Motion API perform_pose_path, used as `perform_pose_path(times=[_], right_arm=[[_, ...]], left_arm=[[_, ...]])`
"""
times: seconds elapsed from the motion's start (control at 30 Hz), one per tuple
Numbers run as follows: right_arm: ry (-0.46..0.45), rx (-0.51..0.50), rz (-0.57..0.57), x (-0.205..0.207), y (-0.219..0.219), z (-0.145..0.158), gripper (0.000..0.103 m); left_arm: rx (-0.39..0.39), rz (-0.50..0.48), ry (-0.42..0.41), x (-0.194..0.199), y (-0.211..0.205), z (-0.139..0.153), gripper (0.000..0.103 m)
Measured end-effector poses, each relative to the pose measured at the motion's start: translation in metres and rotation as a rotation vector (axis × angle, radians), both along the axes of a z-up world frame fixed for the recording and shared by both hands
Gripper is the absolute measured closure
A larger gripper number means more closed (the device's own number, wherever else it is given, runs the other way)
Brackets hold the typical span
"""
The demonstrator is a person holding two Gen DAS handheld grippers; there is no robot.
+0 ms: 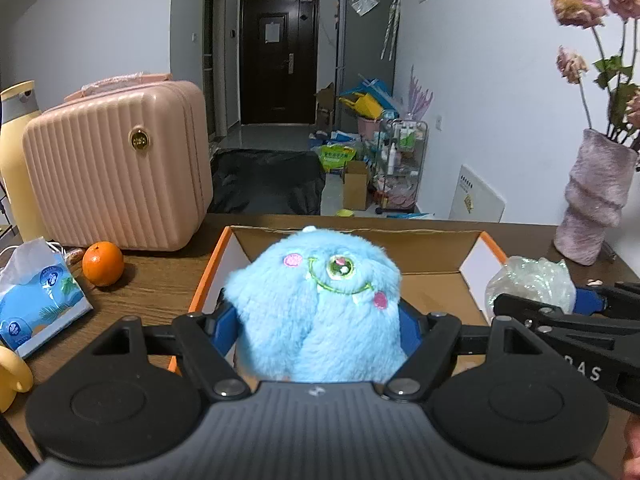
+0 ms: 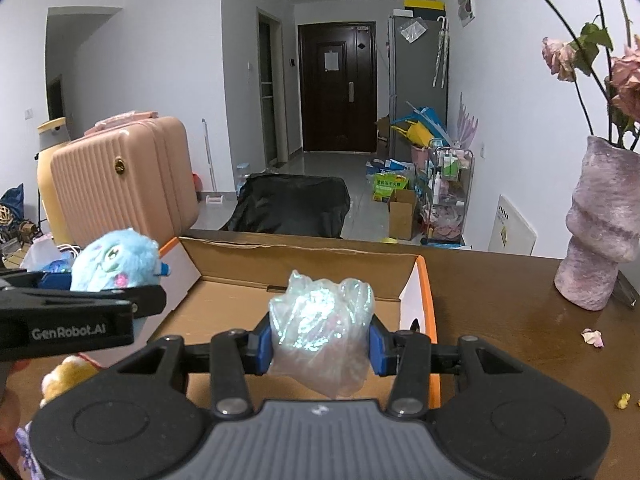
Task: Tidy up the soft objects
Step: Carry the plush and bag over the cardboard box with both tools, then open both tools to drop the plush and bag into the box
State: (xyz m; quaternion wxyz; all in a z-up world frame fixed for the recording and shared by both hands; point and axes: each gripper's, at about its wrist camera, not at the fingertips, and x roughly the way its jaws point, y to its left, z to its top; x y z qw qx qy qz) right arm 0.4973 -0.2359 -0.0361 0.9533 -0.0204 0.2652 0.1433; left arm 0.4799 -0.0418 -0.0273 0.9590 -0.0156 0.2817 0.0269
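Nearest the lens in the left wrist view, the left gripper point(image 1: 320, 320) pinches a fluffy blue plush toy point(image 1: 316, 304) between its blue pads, the fur bulging out over both fingers so that the toy hides most of them. In the right wrist view the right gripper point(image 2: 320, 340) squeezes a crumpled clear plastic bag point(image 2: 322, 324) between its own blue pads, the loose film sagging below the grip. Both loads hang over the near part of an open cardboard box point(image 1: 436, 248) with orange edges, which sits on a brown wooden table point(image 1: 160, 284); the box looks bare inside where it can be seen. To the left on the table lie a blue tissue pack point(image 1: 38, 304) and an orange point(image 1: 103, 263), with a pink ribbed suitcase point(image 1: 116, 164) behind them; to the right stands a mauve vase point(image 2: 600, 232) of drooping roses near the table's far edge, with a fallen petal point(image 2: 593, 337) before it. Beyond the table a dark door point(image 1: 278, 58) closes a cluttered hallway. The risks, as I judge them: the two grippers sit close side by side, so releasing both at once could knock them together; the slippery bag may slide out early or cling to a pad and miss the box; and a wide swing to the right could tip the vase.
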Motion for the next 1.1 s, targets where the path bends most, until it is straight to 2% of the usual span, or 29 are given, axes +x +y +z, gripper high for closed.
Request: perform_pose_path(times=[0.63,0.73,0.77,0.8,0.83,0.87,0.9,1.03,1.1], right_arm=[[0.064,0.009,-0.004,0.034,0.004,-0.028,0.056],[0.064,0.013,-0.013,0.035,0.003,-0.029,0.048],[0.064,0.016,-0.018,0.036,0.002,-0.029,0.040],[0.062,0.018,-0.027,0.036,0.000,-0.029,0.027],[0.059,0.021,-0.035,0.036,-0.001,-0.028,0.019],[0.055,0.027,-0.043,0.036,-0.003,-0.028,0.009],[0.053,0.035,-0.047,0.036,-0.005,-0.028,0.005],[0.060,0.054,-0.051,0.036,-0.010,-0.027,0.003],[0.062,0.046,-0.057,0.036,-0.010,-0.028,0.003]], left_arm=[[0.024,0.063,0.055,0.036,0.013,-0.025,0.025],[0.004,0.051,0.062,0.037,0.016,-0.026,0.019],[-0.002,0.050,0.064,0.037,0.016,-0.026,0.013],[-0.001,0.054,0.064,0.036,0.017,-0.026,0.007],[-0.001,0.060,0.062,0.036,0.018,-0.026,0.000],[-0.003,0.070,0.062,0.036,0.019,-0.026,0.000],[-0.007,0.087,0.061,0.036,0.021,-0.025,0.000],[-0.057,0.095,0.081,0.038,0.029,-0.026,0.000],[-0.054,0.096,0.082,0.039,0.030,-0.027,0.000]])
